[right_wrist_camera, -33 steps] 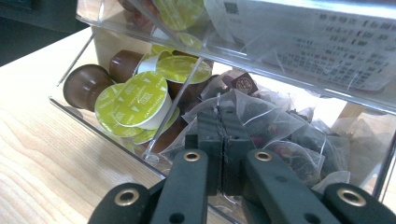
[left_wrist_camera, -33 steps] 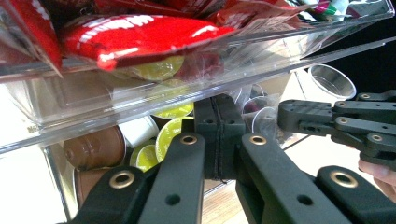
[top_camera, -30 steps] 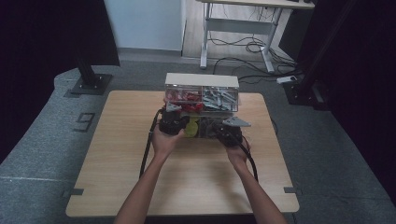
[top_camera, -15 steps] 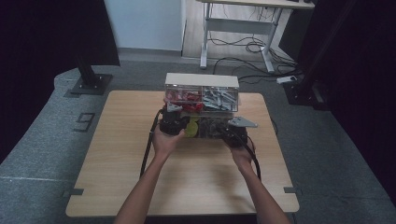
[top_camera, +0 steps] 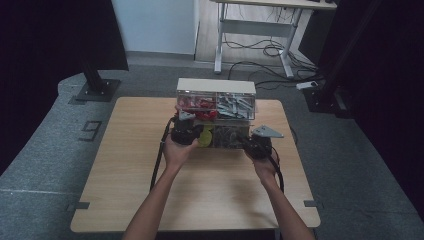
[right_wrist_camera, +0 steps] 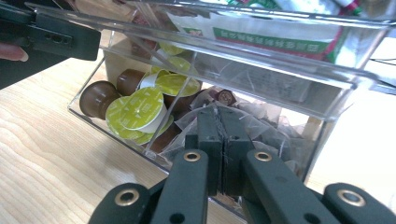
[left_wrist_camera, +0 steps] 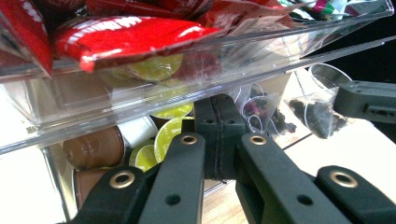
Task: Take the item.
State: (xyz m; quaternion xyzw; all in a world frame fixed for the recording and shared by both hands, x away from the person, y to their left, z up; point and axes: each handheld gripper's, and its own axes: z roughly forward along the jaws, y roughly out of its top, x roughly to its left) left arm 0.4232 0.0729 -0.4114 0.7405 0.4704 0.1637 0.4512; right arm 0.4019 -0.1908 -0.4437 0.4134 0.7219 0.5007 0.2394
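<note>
Hand-held gripper pair, left [top_camera: 189,131] and right [top_camera: 254,143], jaws together, face the clear drawer box [top_camera: 216,100] at twelve o'clock.

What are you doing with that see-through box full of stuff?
A person holds the left gripper and the right gripper up against the front of a clear drawer organizer on the wooden table. Both grippers' jaws are shut at the lower drawer, which holds coffee capsules and tea bags.
</note>
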